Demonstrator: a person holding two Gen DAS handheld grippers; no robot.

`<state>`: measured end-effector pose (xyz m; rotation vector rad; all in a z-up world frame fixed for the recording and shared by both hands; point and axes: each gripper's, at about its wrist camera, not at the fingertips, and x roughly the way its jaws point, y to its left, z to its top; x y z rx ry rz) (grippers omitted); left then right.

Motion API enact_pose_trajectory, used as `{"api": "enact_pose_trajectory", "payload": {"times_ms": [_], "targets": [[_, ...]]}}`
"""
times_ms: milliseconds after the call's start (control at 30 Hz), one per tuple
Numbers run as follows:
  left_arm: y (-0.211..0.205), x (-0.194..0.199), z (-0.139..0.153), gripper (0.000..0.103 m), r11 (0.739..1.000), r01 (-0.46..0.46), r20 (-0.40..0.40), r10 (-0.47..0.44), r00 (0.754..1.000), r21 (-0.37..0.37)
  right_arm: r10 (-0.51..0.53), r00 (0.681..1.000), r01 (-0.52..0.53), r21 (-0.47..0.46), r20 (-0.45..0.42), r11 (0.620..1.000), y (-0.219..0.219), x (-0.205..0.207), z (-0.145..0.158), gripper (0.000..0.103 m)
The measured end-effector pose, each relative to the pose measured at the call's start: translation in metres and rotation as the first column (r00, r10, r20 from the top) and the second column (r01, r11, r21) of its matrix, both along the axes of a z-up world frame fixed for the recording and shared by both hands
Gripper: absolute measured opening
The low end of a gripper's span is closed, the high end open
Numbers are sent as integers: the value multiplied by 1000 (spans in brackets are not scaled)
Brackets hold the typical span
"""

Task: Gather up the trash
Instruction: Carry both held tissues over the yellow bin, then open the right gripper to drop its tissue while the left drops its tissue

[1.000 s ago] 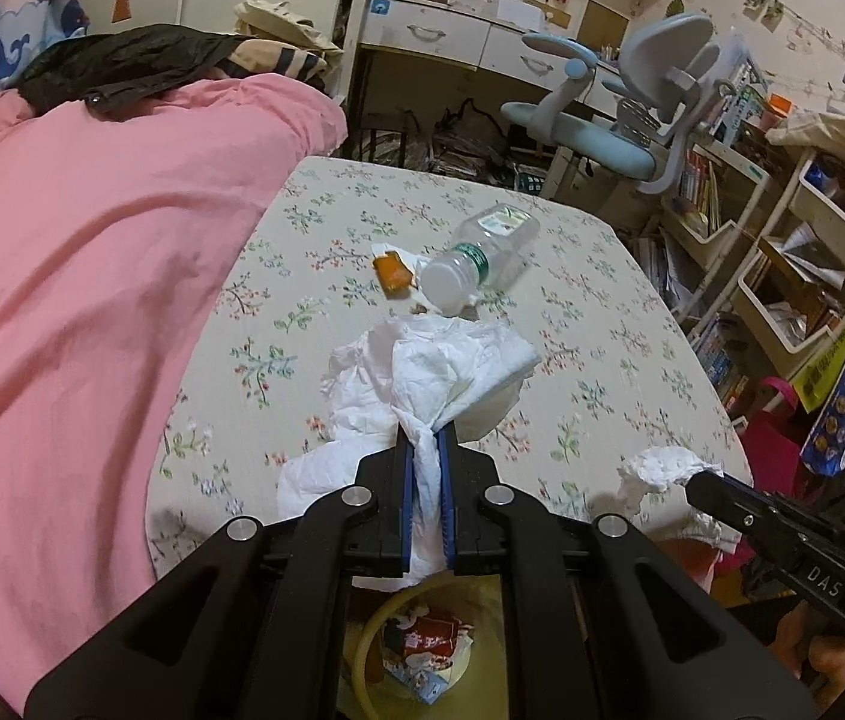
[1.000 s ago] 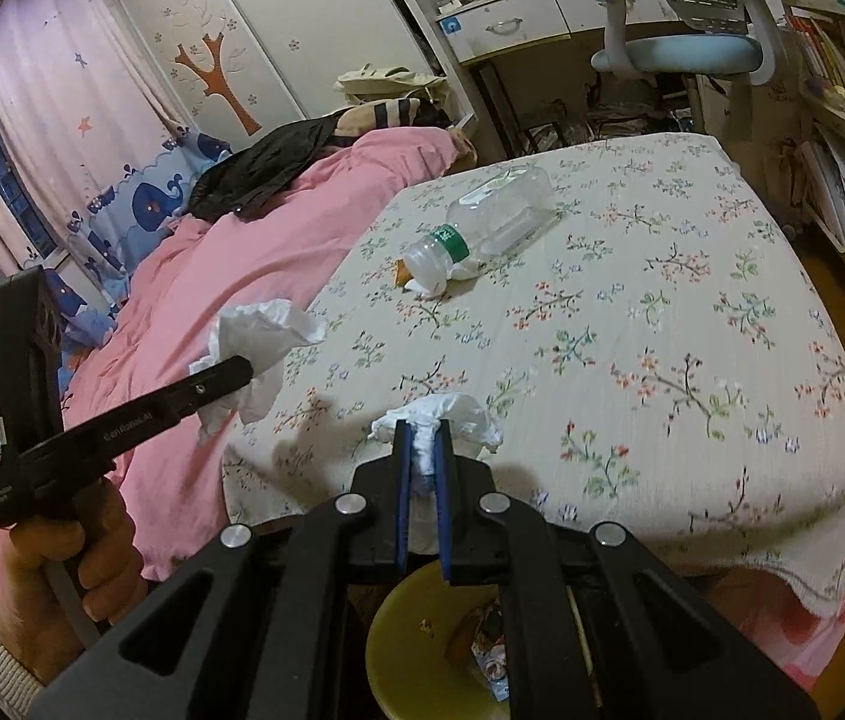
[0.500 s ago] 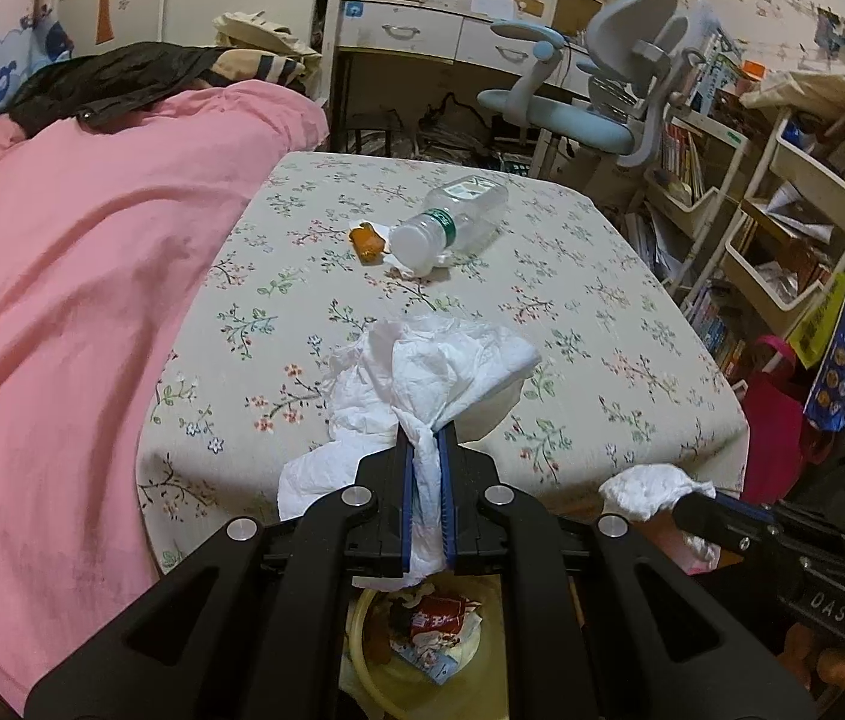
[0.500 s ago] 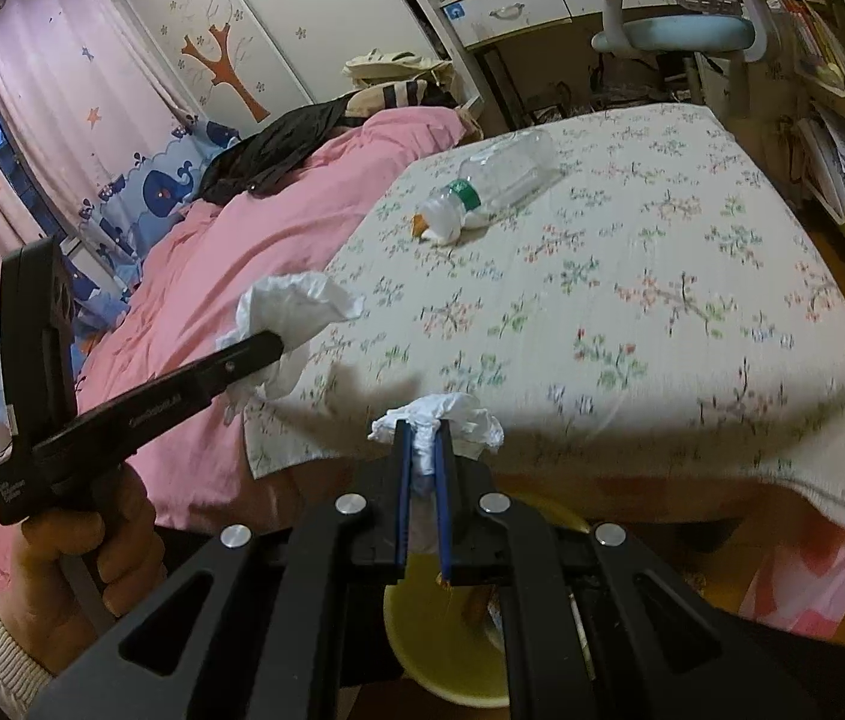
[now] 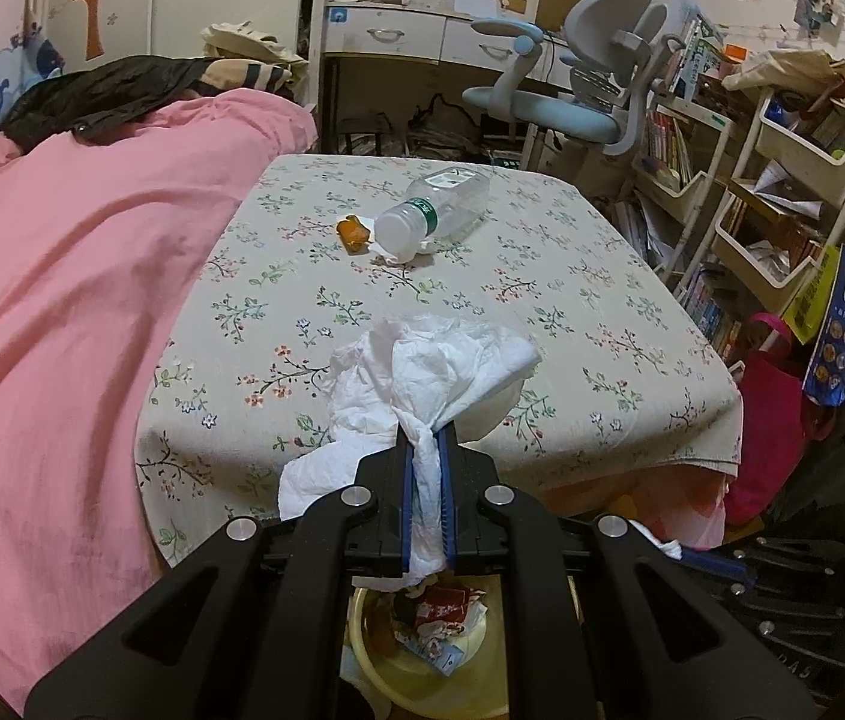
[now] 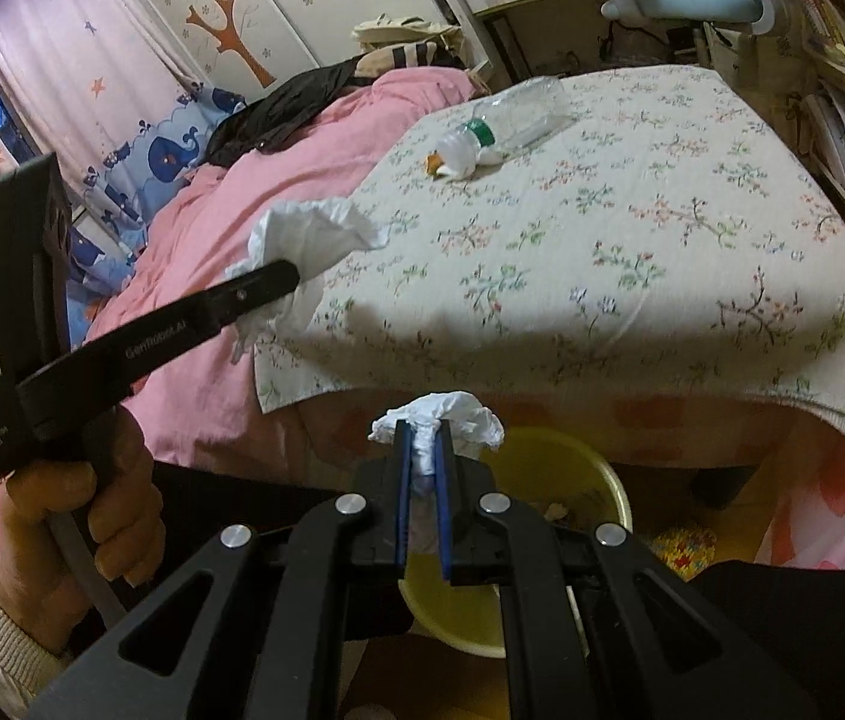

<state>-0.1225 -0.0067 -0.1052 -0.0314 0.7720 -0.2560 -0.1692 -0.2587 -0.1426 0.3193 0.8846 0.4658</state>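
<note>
In the left wrist view the left gripper (image 5: 427,468) has its fingers clamped on a large white tissue (image 5: 428,372) above the yellow bin (image 5: 422,678), and in the right wrist view the right gripper (image 6: 422,456) pinches a small tissue wad (image 6: 440,414) over that bin (image 6: 566,468), beside the bed (image 6: 632,252).

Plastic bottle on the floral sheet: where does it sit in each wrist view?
Left wrist: plastic bottle upper centre, lying on its side, cap end toward the camera.
Right wrist: plastic bottle upper centre, lying on its side, cap end to the left.
Shared landmark: the orange scrap beside its cap.
</note>
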Motion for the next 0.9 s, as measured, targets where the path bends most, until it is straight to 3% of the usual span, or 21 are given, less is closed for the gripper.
{"api": "enact_pose_trajectory", "payload": {"times_ms": [633,733,800,900], "targets": [[-6,-15,-6,7,1000,17,-1,-17,1000,23,34,997,-37,-38,-76,999,13,-7,-19,11],[-7,-17,-7,7,999,20,-3,-20,1000,26,25,995,-28,-30,-98,999,11,-6,-22,26],[-8,-17,-7,7,999,22,-3,-21,1000,27,12,995,-15,-31,-102,999,10,-7,-23,42],[-9,-18,-8,7,999,24,-5,-24,1000,29,8,995,-11,-32,-99,999,9,-8,-22,43]]}}
